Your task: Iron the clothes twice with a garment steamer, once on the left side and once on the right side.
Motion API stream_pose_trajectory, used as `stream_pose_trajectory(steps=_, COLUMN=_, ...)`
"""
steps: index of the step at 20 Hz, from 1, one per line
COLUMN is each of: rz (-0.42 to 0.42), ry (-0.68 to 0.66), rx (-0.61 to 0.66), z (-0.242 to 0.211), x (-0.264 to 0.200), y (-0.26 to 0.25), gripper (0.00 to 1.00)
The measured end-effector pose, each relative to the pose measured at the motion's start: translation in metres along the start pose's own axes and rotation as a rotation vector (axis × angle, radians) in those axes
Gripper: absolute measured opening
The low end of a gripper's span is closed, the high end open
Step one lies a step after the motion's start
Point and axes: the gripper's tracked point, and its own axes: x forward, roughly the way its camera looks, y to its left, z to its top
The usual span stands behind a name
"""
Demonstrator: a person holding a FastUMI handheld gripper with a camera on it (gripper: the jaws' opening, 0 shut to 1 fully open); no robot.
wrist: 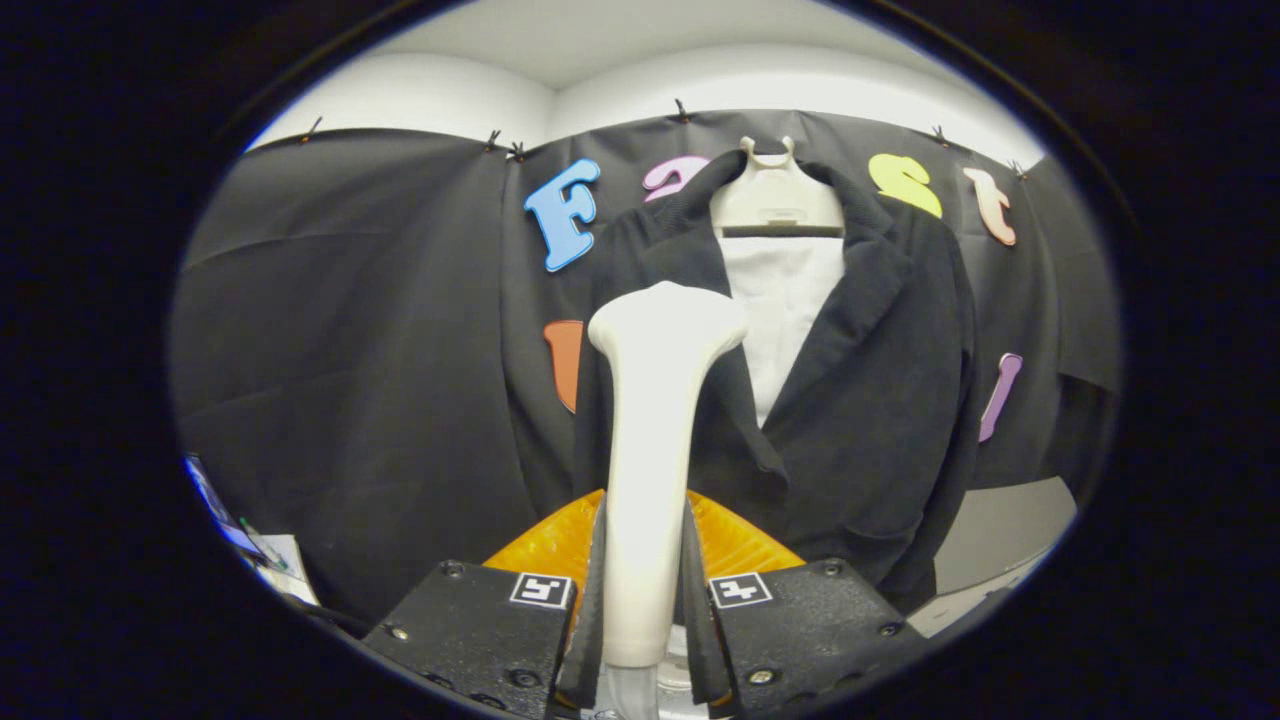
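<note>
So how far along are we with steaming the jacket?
Done: the gripper is shut on the steamer wand, held upright. In hand: the wand's head is up at the black jacket, over the lapel beside the white hanger. Left: nothing here shows which side passes are done.

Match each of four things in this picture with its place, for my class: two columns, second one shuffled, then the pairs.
Things:
1. steamer
2. jacket
3. hanger
4. shirt

Places:
A. at the top, under the collar
B. between the lapels
C. clamped between the fingers of the tool, head up
D. hanging beyond the fingers, against the wall

Pairs: 1-C, 2-D, 3-A, 4-B
</note>
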Motion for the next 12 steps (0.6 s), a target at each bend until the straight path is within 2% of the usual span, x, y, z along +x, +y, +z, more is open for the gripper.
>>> stream_pose_trajectory(steps=12, rz=-0.001, ry=0.093, rx=-0.004, z=-0.041, x=0.033, y=-0.001, gripper=0.37)
